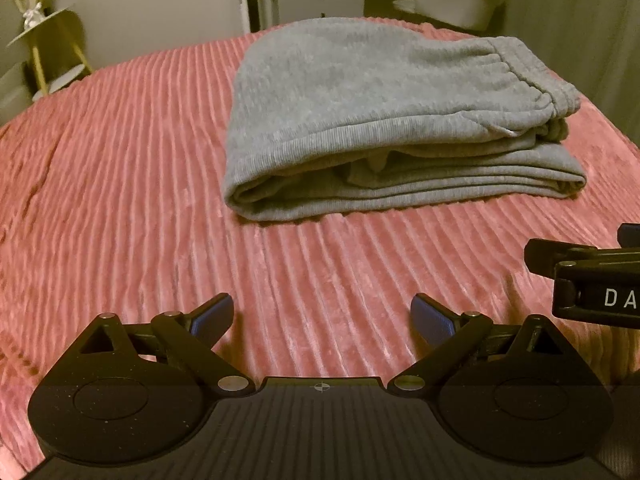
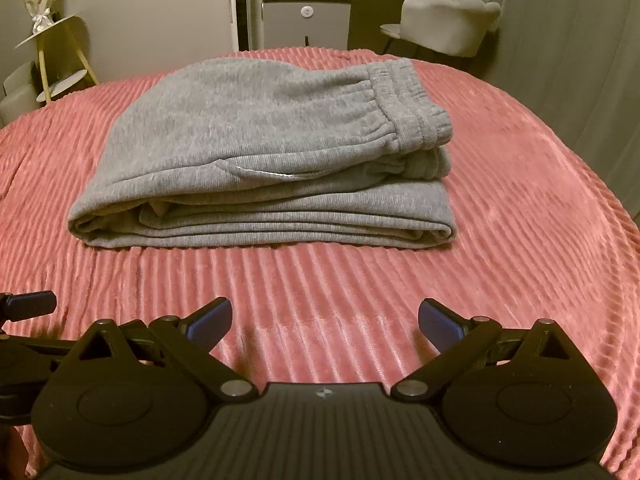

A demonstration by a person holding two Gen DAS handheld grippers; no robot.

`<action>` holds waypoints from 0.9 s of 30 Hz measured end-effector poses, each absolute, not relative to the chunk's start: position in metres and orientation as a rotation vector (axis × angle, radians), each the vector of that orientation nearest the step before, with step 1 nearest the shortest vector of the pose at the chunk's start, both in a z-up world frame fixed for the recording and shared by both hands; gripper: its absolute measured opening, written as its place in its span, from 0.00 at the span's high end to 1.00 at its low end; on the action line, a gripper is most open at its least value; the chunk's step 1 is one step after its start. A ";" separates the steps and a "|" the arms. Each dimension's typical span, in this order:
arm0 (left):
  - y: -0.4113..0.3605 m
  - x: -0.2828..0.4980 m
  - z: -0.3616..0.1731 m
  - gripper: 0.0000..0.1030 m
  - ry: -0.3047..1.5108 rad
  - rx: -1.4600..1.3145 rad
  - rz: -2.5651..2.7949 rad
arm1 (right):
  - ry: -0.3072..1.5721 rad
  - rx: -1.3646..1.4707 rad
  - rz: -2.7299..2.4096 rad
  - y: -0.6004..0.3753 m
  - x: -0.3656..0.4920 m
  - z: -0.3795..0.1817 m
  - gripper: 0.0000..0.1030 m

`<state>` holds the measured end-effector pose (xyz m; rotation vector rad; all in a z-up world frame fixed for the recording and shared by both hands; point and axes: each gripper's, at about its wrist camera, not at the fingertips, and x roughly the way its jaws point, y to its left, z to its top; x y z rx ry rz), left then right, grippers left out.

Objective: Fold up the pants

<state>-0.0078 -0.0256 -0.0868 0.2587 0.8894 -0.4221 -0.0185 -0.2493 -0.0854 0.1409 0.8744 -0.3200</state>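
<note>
Room lighting is looking dim and warm, throwing a yellowish-orange cast over both views. The ribbed pink bedspread [image 2: 500, 208] is catching a soft sheen along its ridges, strongest toward the near edge of the bed, so the light seems to be coming from above. The folded grey pants [image 2: 260, 152] are sitting in decent focus, with soft shadow pooling inside the folds. Fisheye distortion is bending the bed's far edge into a curve, and the frame corners are going black. The background furniture is looking soft and noisy. Short faint shadows are falling under the fingers [image 1: 212, 316] of the left hand-held gripper [image 1: 322, 316].
</note>
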 end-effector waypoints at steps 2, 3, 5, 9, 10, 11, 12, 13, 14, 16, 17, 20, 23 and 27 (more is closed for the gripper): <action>-0.025 -0.008 -0.087 0.04 0.890 0.259 -0.420 | 0.877 0.138 -0.321 -0.249 -0.018 -0.086 0.03; -0.026 -0.007 -0.087 0.04 0.890 0.258 -0.418 | 0.878 0.137 -0.321 -0.248 -0.018 -0.086 0.03; -0.025 -0.006 -0.087 0.04 0.892 0.257 -0.415 | 0.880 0.137 -0.320 -0.248 -0.018 -0.086 0.03; -0.024 -0.005 -0.088 0.04 0.901 0.250 -0.410 | 0.884 0.136 -0.320 -0.248 -0.018 -0.087 0.03; -0.024 -0.005 -0.088 0.04 0.901 0.248 -0.409 | 0.885 0.136 -0.320 -0.247 -0.018 -0.087 0.03; -0.024 -0.005 -0.088 0.04 0.901 0.249 -0.409 | 0.887 0.136 -0.321 -0.248 -0.018 -0.087 0.03; -0.024 -0.005 -0.088 0.04 0.902 0.251 -0.409 | 0.888 0.135 -0.321 -0.248 -0.018 -0.087 0.03; -0.025 -0.006 -0.088 0.04 0.903 0.253 -0.409 | 0.889 0.135 -0.320 -0.247 -0.018 -0.088 0.03; -0.025 -0.005 -0.088 0.04 0.904 0.253 -0.409 | 0.890 0.135 -0.320 -0.248 -0.017 -0.087 0.03; -0.025 -0.005 -0.088 0.04 0.906 0.253 -0.409 | 0.891 0.134 -0.320 -0.247 -0.017 -0.088 0.03; -0.025 -0.005 -0.089 0.04 0.908 0.254 -0.409 | 0.893 0.133 -0.320 -0.248 -0.017 -0.088 0.03; -0.025 -0.005 -0.089 0.04 0.910 0.254 -0.408 | 0.896 0.132 -0.320 -0.247 -0.016 -0.088 0.03; -0.025 -0.005 -0.090 0.04 0.914 0.254 -0.406 | 0.896 0.133 -0.320 -0.247 -0.016 -0.089 0.03; -0.024 -0.004 -0.091 0.04 0.918 0.253 -0.406 | 0.897 0.136 -0.320 -0.248 -0.016 -0.089 0.03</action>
